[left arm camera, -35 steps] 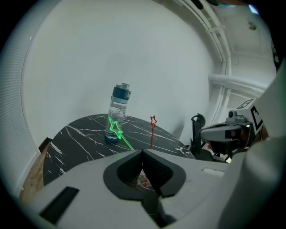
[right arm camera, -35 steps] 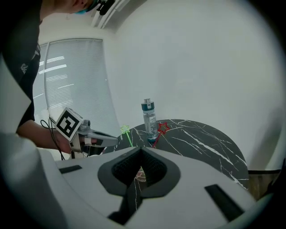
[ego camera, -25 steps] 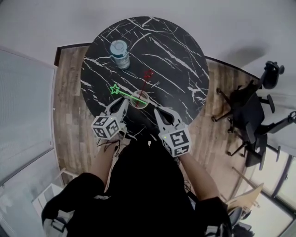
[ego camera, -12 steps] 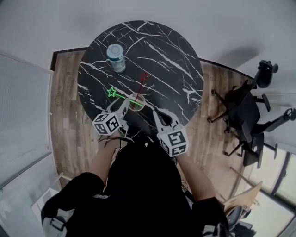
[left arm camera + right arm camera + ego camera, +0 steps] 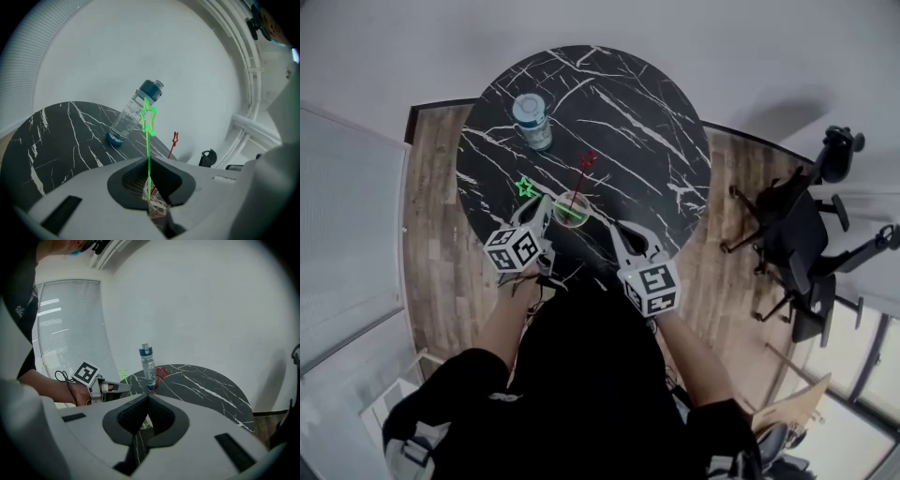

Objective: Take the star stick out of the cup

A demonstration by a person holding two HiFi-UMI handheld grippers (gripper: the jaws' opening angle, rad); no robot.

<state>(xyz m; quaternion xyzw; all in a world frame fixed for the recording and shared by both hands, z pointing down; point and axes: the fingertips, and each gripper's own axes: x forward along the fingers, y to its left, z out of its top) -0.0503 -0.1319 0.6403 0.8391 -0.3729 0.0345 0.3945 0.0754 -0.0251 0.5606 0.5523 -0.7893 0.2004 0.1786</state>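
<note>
Left tool [image 5: 148,160], its jaws having just been closing, is clamped on the green star stick [image 5: 149,123], whose lower end is still lodged in the clear cup [image 5: 572,208] on the worktop [image 5: 628,103]; the grip is judged done, the lift-out left. A red star stick [image 5: 582,174] is also kept in that cup. Further right, the right tool [image 5: 147,396] is held shut and empty. No writing can be read on the bottle [image 5: 532,120]; only square markers are shown on the cubes [image 5: 514,249].
</note>
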